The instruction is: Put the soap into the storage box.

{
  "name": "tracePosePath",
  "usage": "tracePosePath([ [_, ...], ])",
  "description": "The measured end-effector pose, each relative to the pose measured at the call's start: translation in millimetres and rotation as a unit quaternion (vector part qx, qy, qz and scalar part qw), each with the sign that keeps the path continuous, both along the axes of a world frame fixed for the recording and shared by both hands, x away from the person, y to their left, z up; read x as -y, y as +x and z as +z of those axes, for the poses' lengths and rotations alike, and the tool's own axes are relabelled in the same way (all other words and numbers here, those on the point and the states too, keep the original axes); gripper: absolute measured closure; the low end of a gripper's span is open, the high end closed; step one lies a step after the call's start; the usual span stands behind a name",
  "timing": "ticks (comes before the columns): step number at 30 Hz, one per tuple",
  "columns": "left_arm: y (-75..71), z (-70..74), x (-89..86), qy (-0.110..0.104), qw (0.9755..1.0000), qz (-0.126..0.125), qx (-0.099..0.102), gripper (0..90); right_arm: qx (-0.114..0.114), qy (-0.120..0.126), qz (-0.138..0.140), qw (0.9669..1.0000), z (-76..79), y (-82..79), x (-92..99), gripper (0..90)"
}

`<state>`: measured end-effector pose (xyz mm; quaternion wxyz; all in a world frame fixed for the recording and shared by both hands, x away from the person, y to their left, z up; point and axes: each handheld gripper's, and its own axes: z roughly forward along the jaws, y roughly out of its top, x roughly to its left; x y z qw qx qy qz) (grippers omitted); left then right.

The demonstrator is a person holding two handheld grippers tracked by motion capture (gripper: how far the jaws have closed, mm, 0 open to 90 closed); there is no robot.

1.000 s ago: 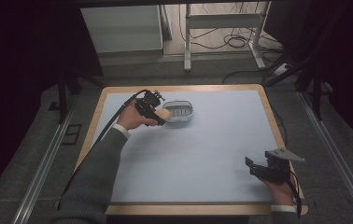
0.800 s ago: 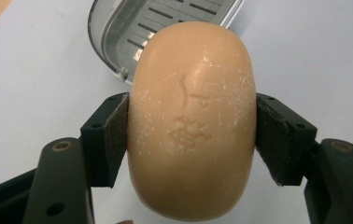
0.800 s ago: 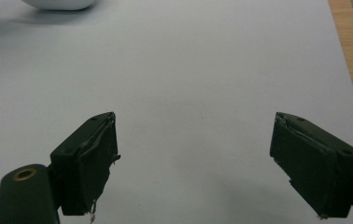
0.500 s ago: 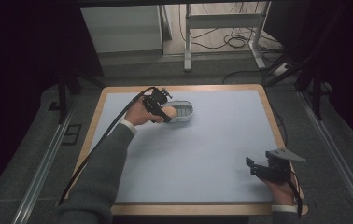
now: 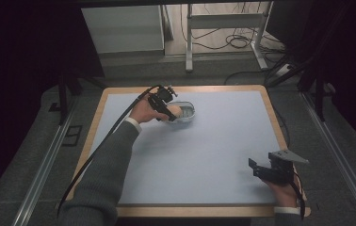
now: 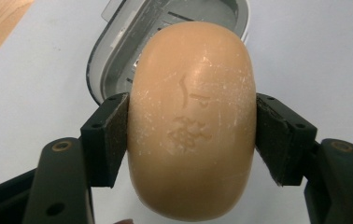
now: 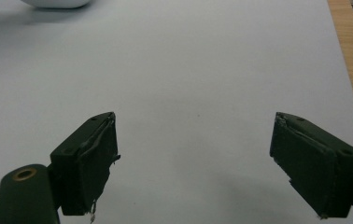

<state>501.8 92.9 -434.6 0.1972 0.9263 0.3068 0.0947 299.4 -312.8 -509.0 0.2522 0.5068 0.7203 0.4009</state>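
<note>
A tan oval bar of soap (image 6: 192, 121) with a faint stamped mark is clamped between the pads of my left gripper (image 6: 192, 135), which is shut on it. It hangs just above the near end of a grey oval soap dish (image 6: 132, 51). In the high view the left gripper (image 5: 165, 109) holds the soap (image 5: 173, 112) over the left end of the dish (image 5: 188, 114) at the table's far left-centre. My right gripper (image 5: 260, 170) rests near the front right corner, and in its own view the right gripper (image 7: 193, 163) stands open with nothing between its pads.
A pale blue mat (image 5: 214, 141) covers the wooden table (image 5: 279, 127). A black cable (image 5: 101, 150) trails from the left gripper along the sleeve. Behind the table are a white cabinet (image 5: 124, 28) and metal frame legs (image 5: 190, 42) with floor cables.
My left gripper has carried the soap to the right, from beside the dish to above its left end. The right gripper has stayed where it was.
</note>
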Motion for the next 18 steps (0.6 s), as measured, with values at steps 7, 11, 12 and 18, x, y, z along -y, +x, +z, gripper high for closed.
tracePosePath([
  [7, 8.6, 2.3, 8.1, -0.004, 0.9999, -0.015, 0.000, 32.6, -0.001, 0.001, -0.003, 1.0000, -0.6, 0.0, 1.2, 14.9],
  [11, 12.1, 3.7, 12.3, -0.003, 0.9998, -0.021, 0.003, 32.6, -0.001, 0.001, -0.004, 1.0000, -0.8, 0.3, 1.7, 14.9],
  [12, 15.5, 4.0, 14.7, -0.005, 0.9998, -0.022, 0.000, 32.6, -0.002, 0.001, -0.004, 1.0000, -0.6, 0.2, 1.6, 14.9],
  [18, 23.8, 0.1, 21.9, 0.001, 0.9995, -0.032, 0.000, 32.6, -0.001, -0.002, -0.007, 1.0000, -0.4, 0.0, 2.5, 14.9],
])
